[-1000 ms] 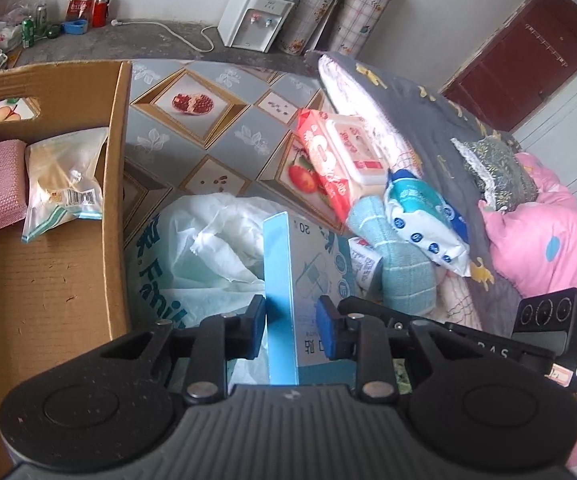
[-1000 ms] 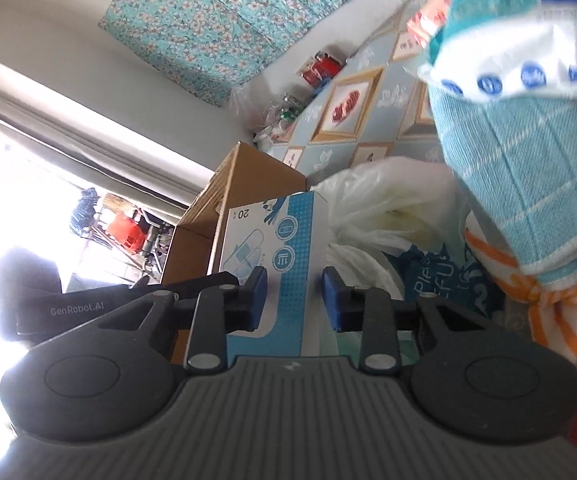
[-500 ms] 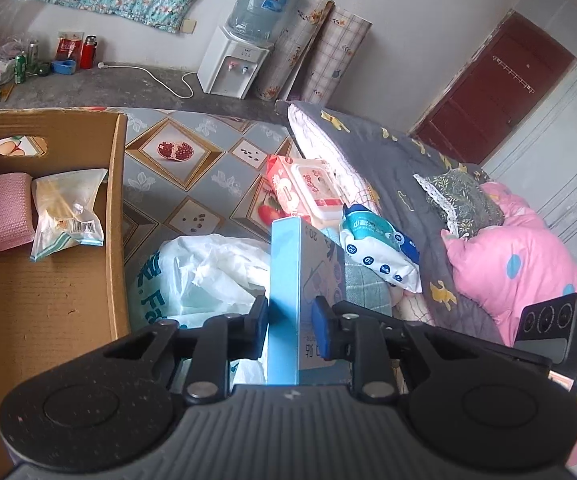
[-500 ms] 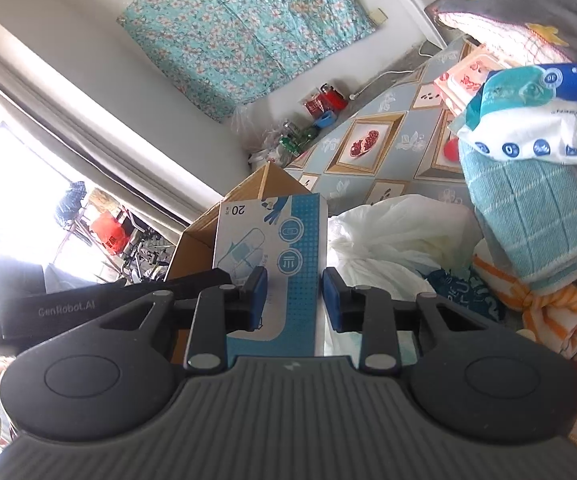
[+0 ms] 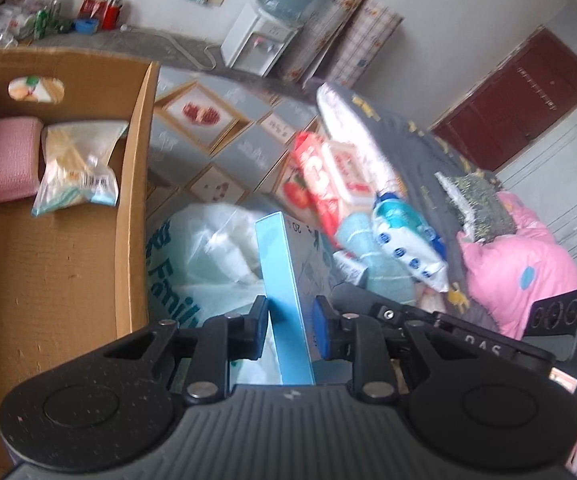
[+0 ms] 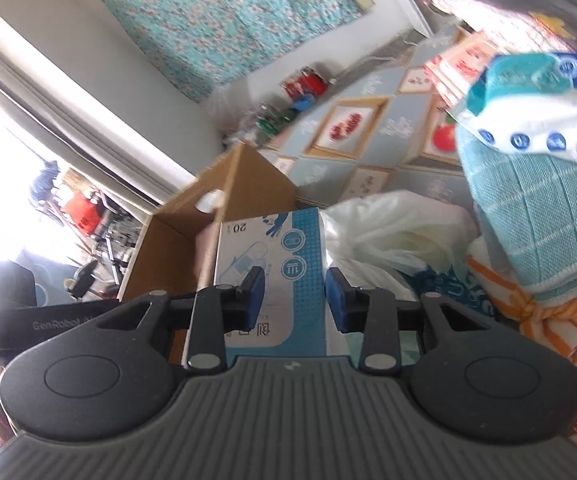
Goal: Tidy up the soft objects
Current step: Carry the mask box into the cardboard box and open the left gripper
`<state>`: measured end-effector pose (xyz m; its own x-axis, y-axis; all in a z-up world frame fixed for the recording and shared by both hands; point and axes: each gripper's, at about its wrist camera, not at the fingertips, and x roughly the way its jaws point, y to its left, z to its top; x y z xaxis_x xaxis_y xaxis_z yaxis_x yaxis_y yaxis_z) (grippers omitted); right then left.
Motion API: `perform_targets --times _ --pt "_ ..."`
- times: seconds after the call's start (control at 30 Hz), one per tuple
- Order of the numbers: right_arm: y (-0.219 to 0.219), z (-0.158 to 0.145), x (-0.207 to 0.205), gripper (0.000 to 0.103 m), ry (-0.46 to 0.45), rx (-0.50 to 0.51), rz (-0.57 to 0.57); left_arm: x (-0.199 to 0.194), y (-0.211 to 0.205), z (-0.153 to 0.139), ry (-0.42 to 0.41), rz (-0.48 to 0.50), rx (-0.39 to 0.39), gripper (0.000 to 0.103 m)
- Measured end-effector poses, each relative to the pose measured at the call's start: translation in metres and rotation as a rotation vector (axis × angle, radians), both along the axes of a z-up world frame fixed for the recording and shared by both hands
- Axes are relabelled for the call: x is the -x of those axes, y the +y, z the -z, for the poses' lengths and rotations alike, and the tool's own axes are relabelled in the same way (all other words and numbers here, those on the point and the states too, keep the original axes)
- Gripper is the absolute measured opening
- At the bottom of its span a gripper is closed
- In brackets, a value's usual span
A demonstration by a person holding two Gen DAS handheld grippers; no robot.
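Left hand-held gripper [image 5: 287, 322], in its own view, straddles the blue box [image 5: 288, 280], which stands on edge between the pads; the left pad touches it, the right one shows a slim gap, so I cannot tell whether the grip is firm. To the left lies the carton [image 5: 136, 184], holding a pink cloth [image 5: 4, 160] and a clear packet [image 5: 76, 172]. Beyond the box sit a white bag [image 5: 204, 248], red wipes [image 5: 332, 172], a blue-dotted pack [image 5: 408, 236] and a teal towel [image 5: 384, 272] on the floor.

From the right wrist, the right hand-held gripper [image 6: 294, 296] sits half-open over the box's printed face [image 6: 272, 264], pads apart and gripping nothing I can see. Carton [image 6: 248, 184] behind, towel [image 6: 536, 216] to the right.

By my reckoning two items are packed; the box is on its way, and most of the pile remains.
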<state>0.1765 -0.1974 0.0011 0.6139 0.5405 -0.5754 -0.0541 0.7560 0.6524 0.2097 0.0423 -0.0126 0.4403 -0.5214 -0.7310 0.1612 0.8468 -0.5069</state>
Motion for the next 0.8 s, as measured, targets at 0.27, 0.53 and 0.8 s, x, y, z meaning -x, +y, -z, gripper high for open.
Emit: perform_targets --times 0.27,0.53,0.8 --pt "-0.02 0.003 -0.014 0.036 -0.01 -0.068 0.016 -0.007 0.0 0.018 0.042 0.004 -0.023 0.024" --pt "-0.003 0.014 -0.028 0.036 0.021 -0.072 -0.04 -0.011 -0.002 0.021 0.058 -0.005 -0.023 0.032" --pt "0.0 0.01 -0.026 0.032 0.018 -0.048 -0.039 -0.01 -0.002 0.02 0.059 -0.03 0.011 0.035"
